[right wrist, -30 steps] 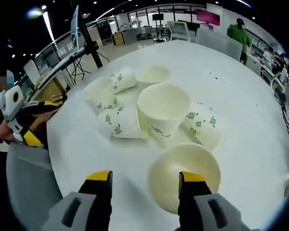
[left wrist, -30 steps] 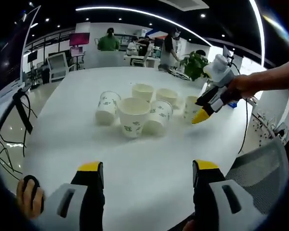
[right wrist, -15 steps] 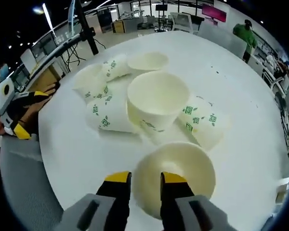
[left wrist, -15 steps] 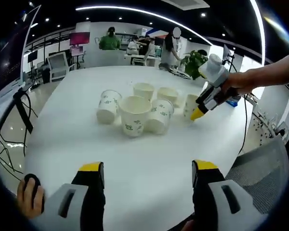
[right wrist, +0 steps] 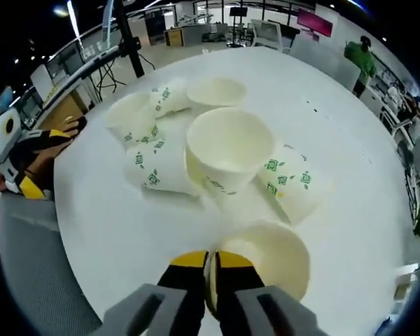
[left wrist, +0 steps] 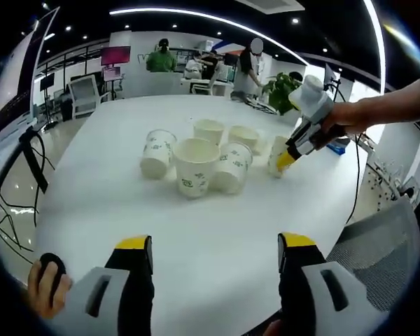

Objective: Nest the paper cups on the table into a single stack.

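Already the right gripper (right wrist: 211,269) pinches the rim of the near cup (right wrist: 269,255), at the tabletop (right wrist: 112,210) edge; the cluster (right wrist: 196,150) lies just beyond. Left gripper (left wrist: 210,252), wide open and empty, is well back

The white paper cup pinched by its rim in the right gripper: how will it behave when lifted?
The white paper cup is probably very light. Its thin rim, clamped in the right gripper, may crease or go oval. Held by one wall, it could swing or slip.
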`<state>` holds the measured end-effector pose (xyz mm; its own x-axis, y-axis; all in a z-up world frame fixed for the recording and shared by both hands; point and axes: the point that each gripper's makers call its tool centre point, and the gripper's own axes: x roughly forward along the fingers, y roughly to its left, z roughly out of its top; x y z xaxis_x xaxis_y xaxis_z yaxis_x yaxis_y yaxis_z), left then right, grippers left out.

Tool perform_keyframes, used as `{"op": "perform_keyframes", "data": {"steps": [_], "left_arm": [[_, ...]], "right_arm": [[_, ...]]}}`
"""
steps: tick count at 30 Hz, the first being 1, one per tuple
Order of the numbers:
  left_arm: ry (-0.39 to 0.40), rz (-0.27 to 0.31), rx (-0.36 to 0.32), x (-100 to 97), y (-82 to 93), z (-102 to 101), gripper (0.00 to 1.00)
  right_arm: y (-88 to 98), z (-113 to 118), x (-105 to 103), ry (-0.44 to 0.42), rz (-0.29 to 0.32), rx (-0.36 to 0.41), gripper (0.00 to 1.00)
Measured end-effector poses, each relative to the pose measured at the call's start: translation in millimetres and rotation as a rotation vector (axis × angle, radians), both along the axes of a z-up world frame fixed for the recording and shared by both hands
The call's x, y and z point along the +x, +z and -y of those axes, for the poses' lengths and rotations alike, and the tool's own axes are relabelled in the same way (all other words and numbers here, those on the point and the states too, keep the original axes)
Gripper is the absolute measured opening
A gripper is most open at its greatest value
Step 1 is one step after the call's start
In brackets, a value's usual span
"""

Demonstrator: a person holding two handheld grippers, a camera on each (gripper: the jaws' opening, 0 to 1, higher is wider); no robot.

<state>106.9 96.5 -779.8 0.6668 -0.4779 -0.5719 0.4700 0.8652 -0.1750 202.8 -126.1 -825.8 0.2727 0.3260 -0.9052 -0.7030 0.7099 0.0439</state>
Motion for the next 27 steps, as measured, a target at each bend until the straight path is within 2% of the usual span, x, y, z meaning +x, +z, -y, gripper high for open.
{"op": "perform_keyframes", "data": {"steps": [2, 6, 8, 12, 16, 24, 26, 27], "left_arm": [[0.000, 0.001, -0.001, 0.3, -0.8, 0, 0.72], [-0.001, 0.004, -0.003, 1.1, -1.7, -1, 0.72], [0.000, 0.007, -0.003, 1.5, -1.9, -2, 0.72], [0.001, 0.009, -0.003, 1.9, -2.1, -3, 0.72], [0.000, 0.012, -0.004, 1.2, -1.1, -4, 0.72], [-0.002, 0.019, -0.005, 0.7, 1.4, -3, 0.72], [-0.001, 0.020, -0.006, 0.5, 2.1, -3, 0.72], [-0.001, 0.020, -0.006, 0.5, 2.0, -3, 0.72]], "right_arm": [[7.8, -3, -7, 0.003, -0.001, 0.004, 0.00], [8.3, -6, -3, 0.026, 0.011, -0.003, 0.00], [13.4, -11, -9, 0.049, 0.017, -0.009, 0.00], [10.4, -17, -4, 0.108, 0.029, -0.027, 0.00], [21.0, -29, -18, 0.156, 0.037, -0.036, 0.00], [18.7, -43, -33, 0.237, 0.039, -0.059, 0.00], [12.9, -45, -29, 0.251, 0.038, -0.062, 0.00], [15.5, -47, -33, 0.254, 0.039, -0.061, 0.00]]}}
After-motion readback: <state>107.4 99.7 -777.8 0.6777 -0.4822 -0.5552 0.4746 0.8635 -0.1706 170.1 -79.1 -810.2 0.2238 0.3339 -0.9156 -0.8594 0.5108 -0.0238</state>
